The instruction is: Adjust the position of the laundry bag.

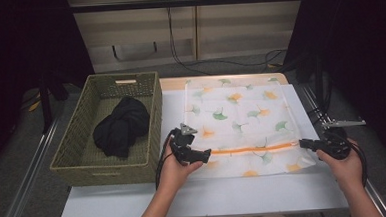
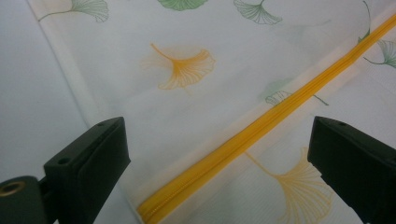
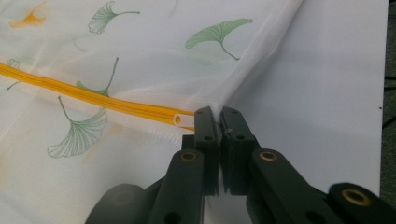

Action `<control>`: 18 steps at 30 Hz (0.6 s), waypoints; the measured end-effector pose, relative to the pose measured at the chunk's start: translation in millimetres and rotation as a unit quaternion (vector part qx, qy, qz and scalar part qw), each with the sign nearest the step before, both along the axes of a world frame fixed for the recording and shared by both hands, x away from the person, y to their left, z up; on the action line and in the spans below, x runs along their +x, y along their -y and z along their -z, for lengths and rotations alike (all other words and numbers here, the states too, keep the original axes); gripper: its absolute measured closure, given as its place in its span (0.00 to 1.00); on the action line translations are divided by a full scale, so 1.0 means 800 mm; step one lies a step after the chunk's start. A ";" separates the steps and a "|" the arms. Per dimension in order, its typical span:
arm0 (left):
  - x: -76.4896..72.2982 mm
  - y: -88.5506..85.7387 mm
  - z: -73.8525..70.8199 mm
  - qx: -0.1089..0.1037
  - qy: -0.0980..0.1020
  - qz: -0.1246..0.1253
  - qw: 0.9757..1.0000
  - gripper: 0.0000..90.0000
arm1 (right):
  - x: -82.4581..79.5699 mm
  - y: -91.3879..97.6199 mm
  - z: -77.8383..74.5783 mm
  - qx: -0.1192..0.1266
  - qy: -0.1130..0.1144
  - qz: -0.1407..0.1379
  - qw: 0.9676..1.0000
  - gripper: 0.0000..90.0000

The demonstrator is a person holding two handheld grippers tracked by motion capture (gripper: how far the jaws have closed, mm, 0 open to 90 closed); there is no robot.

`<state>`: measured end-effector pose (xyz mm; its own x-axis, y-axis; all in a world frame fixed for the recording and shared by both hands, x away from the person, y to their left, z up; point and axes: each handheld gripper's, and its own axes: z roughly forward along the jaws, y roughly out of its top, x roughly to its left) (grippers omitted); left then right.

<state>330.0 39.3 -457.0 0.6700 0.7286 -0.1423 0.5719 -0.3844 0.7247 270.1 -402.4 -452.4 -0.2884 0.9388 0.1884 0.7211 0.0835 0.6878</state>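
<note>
1. A white mesh laundry bag [image 1: 242, 123] printed with green and orange ginkgo leaves lies flat on the white counter [image 1: 195, 198], right of centre, in the high view.
2. An orange zipper [image 1: 255, 148] runs across the bag near the edge closest to the person, from the left tongs toward the right tongs.
3. The left tongs [image 1: 207, 154] sit at the zipper's left end, held by the left hand [image 1: 173, 167] and pointing right along the bag.
4. In the left gripper view the left tongs [image 2: 219, 163] stand wide apart; the zipper [image 2: 261, 128] passes slantwise between them, and neither pad touches the cloth [image 2: 187, 107].
5. The right tongs [image 1: 303, 143] sit at the bag's right edge, held by the right hand [image 1: 345, 166] and pointing left.
6. In the right gripper view the right tongs [image 3: 218, 116] are together, clamped on the white edge of the bag [image 3: 233, 88] just beside the zipper's end [image 3: 180, 119]; the cloth rises in a small ridge from the pinch.
7. A woven green basket [image 1: 154, 120] stands on the counter's left side, just beside the bag's left edge.
8. A bundle of black cloth [image 1: 120, 126] lies inside the basket.
9. No brand, label or readable writing can be made out on the bag, the basket or the tongs; the leaf print is the bag's sole marking.
10. Cables [image 1: 178, 49] hang down the wall behind the counter.
</note>
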 end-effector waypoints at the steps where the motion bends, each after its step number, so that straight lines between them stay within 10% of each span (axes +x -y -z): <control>1: 0.000 0.001 -0.001 0.004 -0.002 0.002 1.000 0.06 | -0.001 -0.002 -0.002 0.003 -0.002 0.003 1.000 0.96; 18: 0.002 0.027 -0.007 -0.032 -0.032 0.039 0.998 0.09 | -0.002 -0.014 -0.019 0.027 0.038 -0.039 0.998 0.97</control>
<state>331.7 17.3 -451.7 0.7127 0.6623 -0.2311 0.5879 -0.3843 0.7118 268.8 -390.9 -437.1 -0.3752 0.9019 0.2140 0.6600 0.0978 0.7449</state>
